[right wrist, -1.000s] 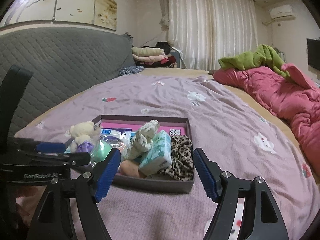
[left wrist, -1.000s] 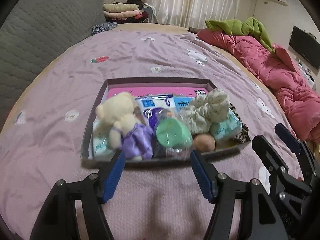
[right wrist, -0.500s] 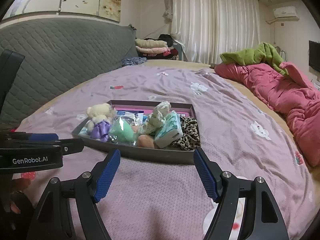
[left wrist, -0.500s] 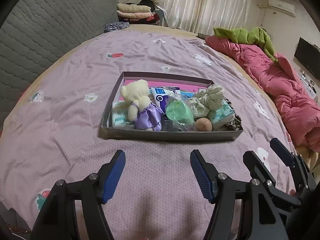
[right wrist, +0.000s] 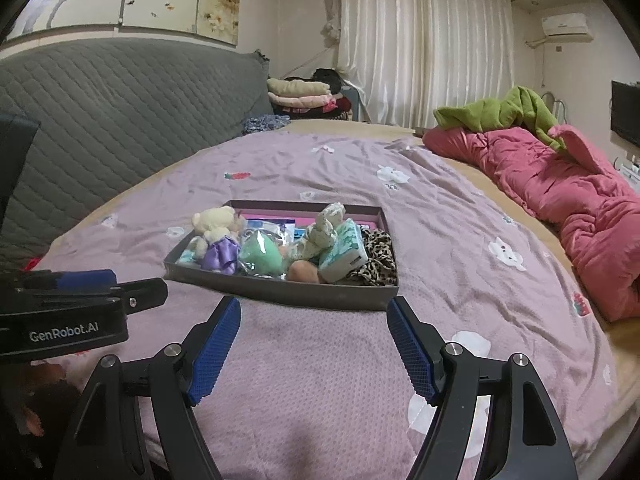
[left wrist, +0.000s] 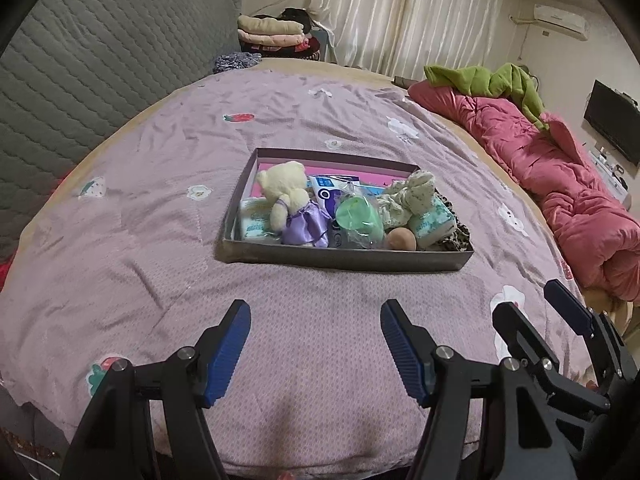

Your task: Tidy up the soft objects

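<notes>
A grey shallow box (left wrist: 344,259) (right wrist: 280,292) sits mid-bed, packed with soft things: a cream teddy bear in a purple dress (left wrist: 290,204) (right wrist: 216,240), a green pouch in plastic (left wrist: 358,218) (right wrist: 262,256), a floral cloth bundle (left wrist: 408,196), a tissue pack (right wrist: 344,250), a leopard-print cloth (right wrist: 378,260) and a peach ball (left wrist: 401,239). My left gripper (left wrist: 316,344) is open and empty, well short of the box. My right gripper (right wrist: 314,344) is open and empty, also in front of the box. It shows at the right in the left wrist view (left wrist: 560,312).
The lilac bedspread (left wrist: 160,240) covers the bed. A pink quilt (left wrist: 560,184) with a green garment (left wrist: 492,80) lies along the right. A grey quilted headboard (right wrist: 100,120) is on the left, folded clothes (right wrist: 300,94) behind.
Both grippers have drawn back from the box, which now looks smaller and farther away. Both stay open and empty; the box's contents have not moved.
</notes>
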`<state>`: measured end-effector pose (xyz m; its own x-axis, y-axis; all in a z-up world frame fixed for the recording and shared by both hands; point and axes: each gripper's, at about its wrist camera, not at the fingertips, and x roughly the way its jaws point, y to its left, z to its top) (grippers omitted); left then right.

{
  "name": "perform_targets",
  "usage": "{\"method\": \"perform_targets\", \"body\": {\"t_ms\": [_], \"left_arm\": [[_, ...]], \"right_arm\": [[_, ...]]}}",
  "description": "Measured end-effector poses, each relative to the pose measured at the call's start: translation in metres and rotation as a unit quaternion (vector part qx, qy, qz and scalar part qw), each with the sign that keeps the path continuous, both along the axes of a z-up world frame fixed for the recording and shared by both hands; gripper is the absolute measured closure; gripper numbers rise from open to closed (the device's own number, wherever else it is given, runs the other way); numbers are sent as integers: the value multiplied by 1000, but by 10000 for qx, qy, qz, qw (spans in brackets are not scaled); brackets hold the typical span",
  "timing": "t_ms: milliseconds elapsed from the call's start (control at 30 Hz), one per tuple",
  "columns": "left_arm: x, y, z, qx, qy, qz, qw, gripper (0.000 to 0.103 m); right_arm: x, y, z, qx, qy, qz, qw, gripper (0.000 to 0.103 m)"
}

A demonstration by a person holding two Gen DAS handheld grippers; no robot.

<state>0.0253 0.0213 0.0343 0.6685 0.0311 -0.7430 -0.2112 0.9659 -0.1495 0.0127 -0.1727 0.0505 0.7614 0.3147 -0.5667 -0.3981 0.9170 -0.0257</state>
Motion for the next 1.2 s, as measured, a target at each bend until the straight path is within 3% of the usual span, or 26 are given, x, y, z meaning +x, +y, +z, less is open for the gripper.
{"method": "perform_targets", "body": {"t_ms": [333,867,1200], "left_arm": [[-10,4,-10,-105,44,40,9999,36],[-2,-3,-37,239,97,-54,9997,35],[6,0,-50,244,191,23,9995,35]], "right_arm": [[-6,9,-9,-32,243,-6,9997,26],[10,11,-41,-142,345,-6,9993,26],[15,9,-52,-163,396,-18,9991,26]]}}
